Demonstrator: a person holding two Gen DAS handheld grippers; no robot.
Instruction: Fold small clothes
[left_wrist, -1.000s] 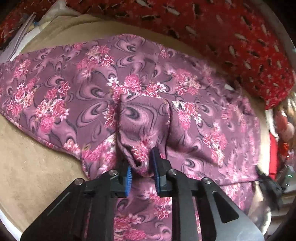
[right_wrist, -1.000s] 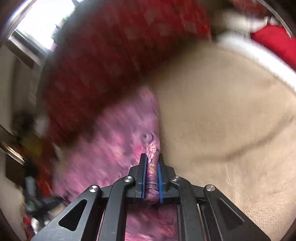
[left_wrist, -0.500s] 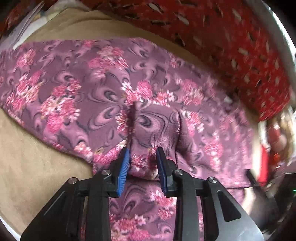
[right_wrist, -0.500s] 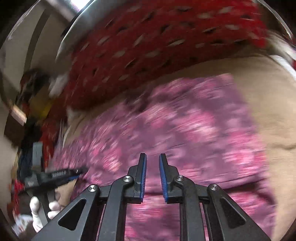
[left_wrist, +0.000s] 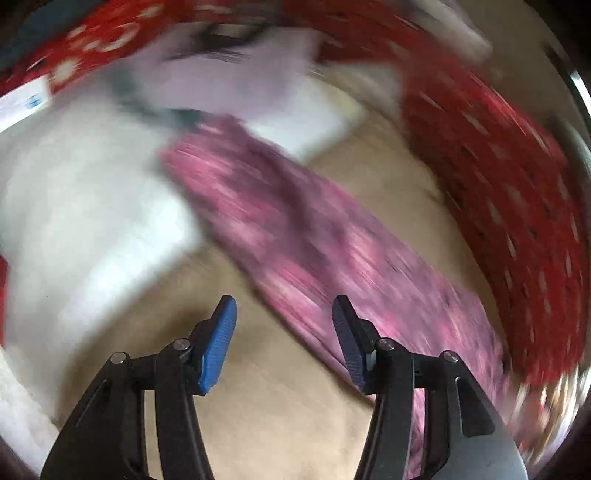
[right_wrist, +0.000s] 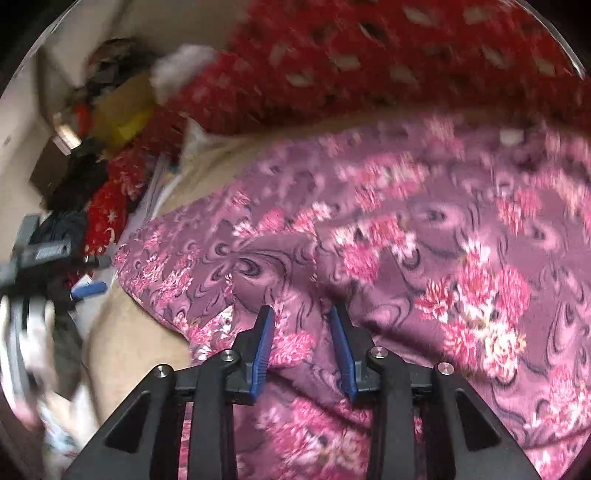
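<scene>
A purple garment with pink flowers (right_wrist: 388, 236) lies spread on a tan bed surface (right_wrist: 125, 343). In the left wrist view it shows blurred as a diagonal band (left_wrist: 314, 236). My left gripper (left_wrist: 284, 314) is open and empty, above the tan surface just left of the garment's edge. My right gripper (right_wrist: 301, 317) is open and empty, low over the garment near its front edge, with cloth showing between the fingers. The left gripper also shows at the far left of the right wrist view (right_wrist: 48, 254).
A red patterned blanket (right_wrist: 388, 59) runs along the far side of the bed. White cloth or a pillow (left_wrist: 85, 221) lies left of the garment in the left wrist view. Clutter and dark items (right_wrist: 74, 177) sit beyond the bed's left end.
Both grippers have let go of the garment and opened. The left gripper has swung away fast to the left, off the cloth. The right gripper has moved over the spread garment.
</scene>
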